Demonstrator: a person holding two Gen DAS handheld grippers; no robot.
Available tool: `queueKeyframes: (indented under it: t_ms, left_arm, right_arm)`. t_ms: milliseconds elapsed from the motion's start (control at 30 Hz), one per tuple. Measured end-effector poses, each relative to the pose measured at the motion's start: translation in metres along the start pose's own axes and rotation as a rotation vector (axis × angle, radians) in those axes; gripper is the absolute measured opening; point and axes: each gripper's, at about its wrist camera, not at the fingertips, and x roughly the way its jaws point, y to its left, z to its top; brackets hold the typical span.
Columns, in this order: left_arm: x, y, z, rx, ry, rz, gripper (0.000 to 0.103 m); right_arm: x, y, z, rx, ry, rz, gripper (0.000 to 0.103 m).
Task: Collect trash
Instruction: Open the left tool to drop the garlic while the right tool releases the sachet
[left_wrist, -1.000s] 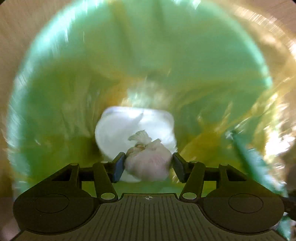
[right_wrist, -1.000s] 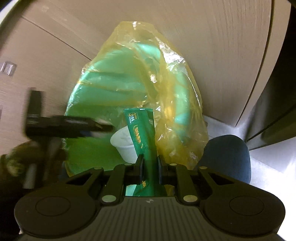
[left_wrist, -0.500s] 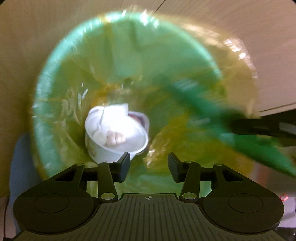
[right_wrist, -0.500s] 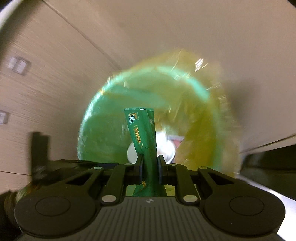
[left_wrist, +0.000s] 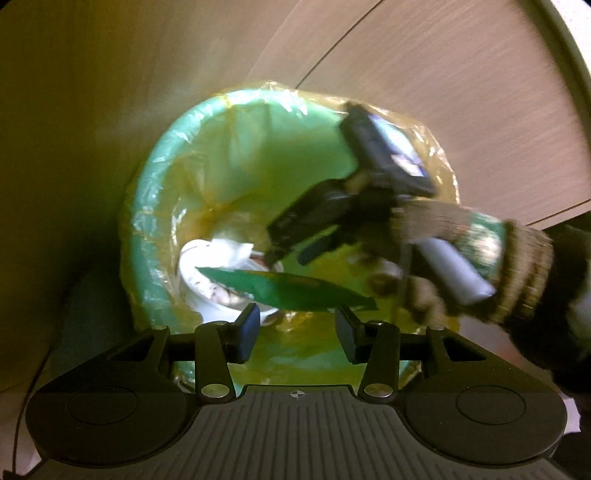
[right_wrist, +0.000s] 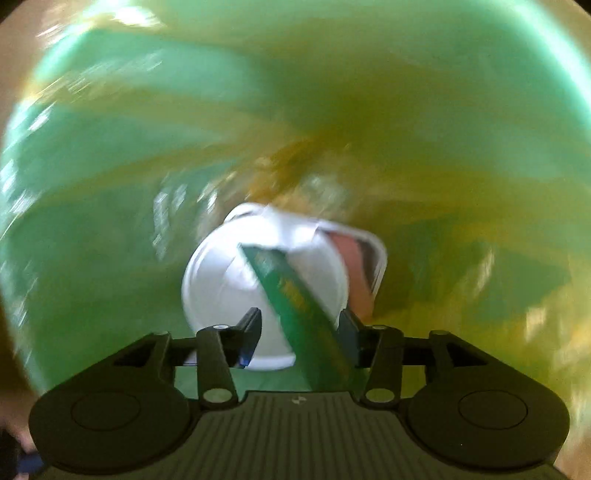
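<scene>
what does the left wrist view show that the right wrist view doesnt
Only the left wrist view shows the left gripper, open and empty, the gloved hand holding the other gripper over the bin, and the wood panels behind.

Only the right wrist view shows the right gripper close up: its jaws have just been opening, with the green wrapper leaning loose between them.

Both show the green bin with its yellow liner, the white cup at the bottom and the wrapper above it.

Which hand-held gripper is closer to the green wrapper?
Right. The green wrapper lies between the open right hand-held gripper's fingers, just released. The left hand-held gripper hangs empty above the bin, farther away.
</scene>
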Motion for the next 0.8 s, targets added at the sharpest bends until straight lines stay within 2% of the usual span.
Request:
queueKeyframes:
  t_ms: [100, 200, 367, 400, 433, 500, 667, 800]
  left_arm:
    - [0.000, 0.001, 0.000, 0.003, 0.007, -0.020, 0.049]
    - [0.002, 0.004, 0.001, -0.003, 0.011, -0.024, 0.049]
    - [0.006, 0.012, 0.004, -0.037, 0.003, -0.011, 0.049]
    - [0.008, 0.012, 0.005, -0.044, 0.004, -0.009, 0.049]
    - [0.009, 0.013, 0.005, -0.048, 0.006, -0.007, 0.049]
    - [0.010, 0.012, 0.006, -0.051, 0.009, -0.006, 0.049]
    - [0.019, 0.012, 0.007, -0.057, 0.021, -0.023, 0.044]
    - [0.029, 0.010, 0.007, -0.061, 0.031, -0.026, 0.043]
  right_arm:
    - [0.027, 0.003, 0.012, -0.008, 0.005, -0.073, 0.045]
    - [0.055, 0.003, 0.021, -0.013, 0.004, -0.108, 0.043]
    - [0.095, -0.013, 0.031, 0.072, 0.096, -0.065, 0.041]
    - [0.101, -0.015, 0.030, 0.078, 0.113, -0.063, 0.035]
    - [0.102, -0.016, 0.029, 0.079, 0.111, -0.076, 0.022]
    - [0.092, -0.016, 0.024, 0.067, 0.085, -0.066, 0.016]
    - [0.032, -0.001, -0.006, -0.081, -0.080, 0.026, 0.005]
    - [-0.005, 0.006, -0.021, -0.201, -0.245, -0.044, 0.006]
